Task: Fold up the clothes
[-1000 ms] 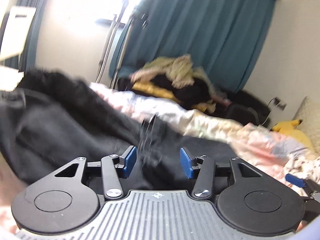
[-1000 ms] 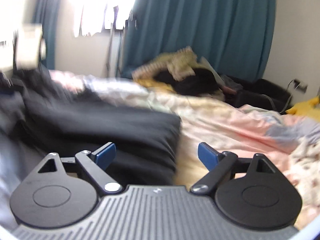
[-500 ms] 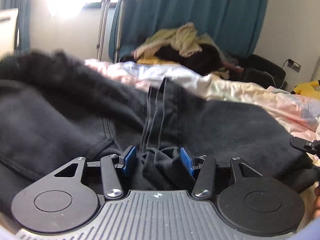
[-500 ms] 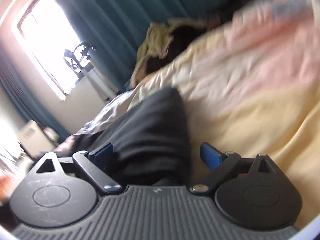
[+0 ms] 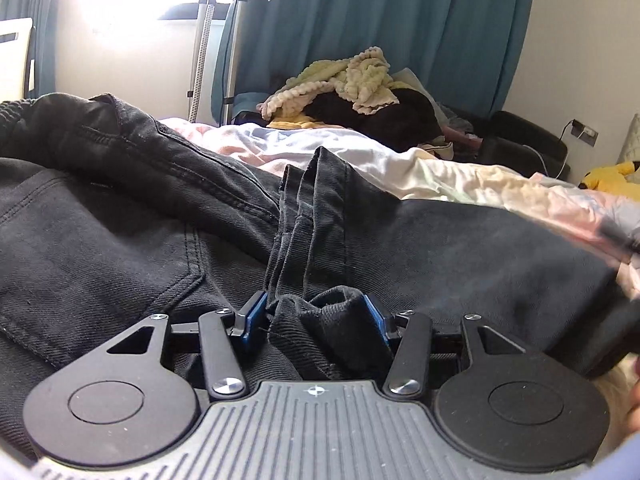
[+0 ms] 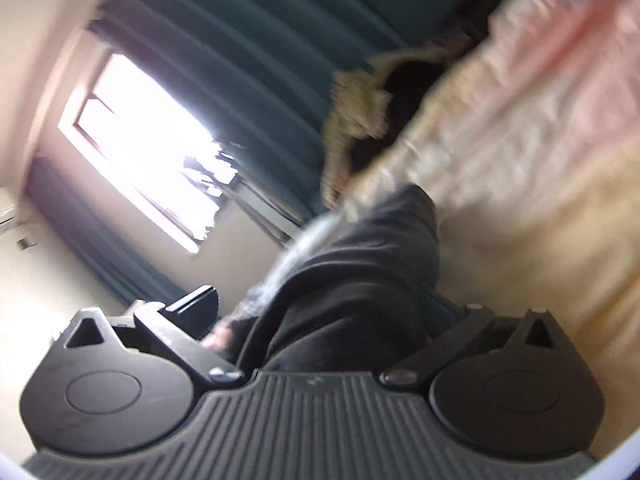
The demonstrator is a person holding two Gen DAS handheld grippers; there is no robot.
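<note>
The left tongs [image 5: 314, 316] are clenched on a thick, bunched fold of the black denim jeans [image 5: 120, 240], which lie with stitched seams on the bed [image 5: 440, 176]. The right tongs [image 6: 332, 320] are spread wide around blurred dark cloth, not pinching it.

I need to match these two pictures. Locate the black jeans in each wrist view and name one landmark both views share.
Left wrist view: the black jeans fill the lower middle, spread over the bed, a bunched fold between the left tool fingers.
Right wrist view: the black jeans show as a blurred dark fold at lower centre, between the right tool fingers.
Shared landmark: the teal curtain.
</note>
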